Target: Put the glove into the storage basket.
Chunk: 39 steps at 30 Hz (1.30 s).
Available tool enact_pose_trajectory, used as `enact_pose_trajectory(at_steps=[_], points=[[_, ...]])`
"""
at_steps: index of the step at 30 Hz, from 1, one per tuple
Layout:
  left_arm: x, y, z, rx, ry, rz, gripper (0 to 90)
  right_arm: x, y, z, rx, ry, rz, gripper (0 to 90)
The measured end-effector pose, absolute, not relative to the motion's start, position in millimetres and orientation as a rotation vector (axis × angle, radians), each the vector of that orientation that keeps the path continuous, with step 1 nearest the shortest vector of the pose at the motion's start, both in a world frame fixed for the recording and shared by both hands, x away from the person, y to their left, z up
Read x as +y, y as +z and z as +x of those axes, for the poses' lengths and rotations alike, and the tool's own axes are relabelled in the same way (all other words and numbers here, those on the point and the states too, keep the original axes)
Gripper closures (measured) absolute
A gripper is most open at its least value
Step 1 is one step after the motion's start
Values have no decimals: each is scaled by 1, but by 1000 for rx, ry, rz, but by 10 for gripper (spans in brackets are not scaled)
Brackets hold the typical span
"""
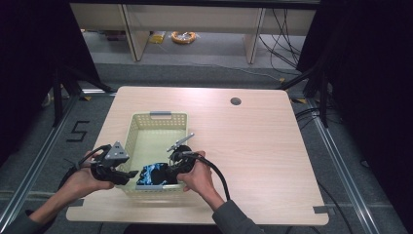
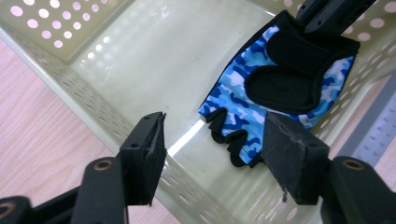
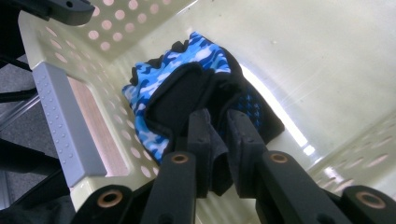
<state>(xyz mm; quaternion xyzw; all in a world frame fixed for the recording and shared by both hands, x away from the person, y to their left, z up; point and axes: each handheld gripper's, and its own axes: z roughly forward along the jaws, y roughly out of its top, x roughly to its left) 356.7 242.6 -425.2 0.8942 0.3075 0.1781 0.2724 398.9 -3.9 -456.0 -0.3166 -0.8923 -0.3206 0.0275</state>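
The right gripper (image 3: 219, 123) is clamping the black cuff fabric of a blue camouflage fingerless glove (image 3: 187, 93), which is lying just ahead of it on the floor of the pale yellow perforated plastic basket (image 3: 327, 46). The left gripper (image 2: 212, 154) is standing released, nothing between its jaws, with the glove's finger stubs just beyond its right jaw. Placement looks nearly done: the glove is inside, and letting go and withdrawing from over the light wooden worktop (image 1: 253, 141) are remaining.
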Motion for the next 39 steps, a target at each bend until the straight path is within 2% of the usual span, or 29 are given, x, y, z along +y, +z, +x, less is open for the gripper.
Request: enact_pose_trajectory(at_steps=[21, 22, 28, 39], points=[[227, -419, 346, 820, 466, 2306, 240, -9, -423, 395, -2867, -1110, -931, 530], [228, -417, 344, 833, 453, 2277, 234, -12, -420, 393, -2855, -1127, -949, 491], [222, -410, 330, 831, 432, 2153, 217, -28, -412, 387, -2853, -1229, -934, 437], [205, -414, 313, 813, 360, 2114, 210, -70, -400, 371, -2784, -1366, -987, 390]])
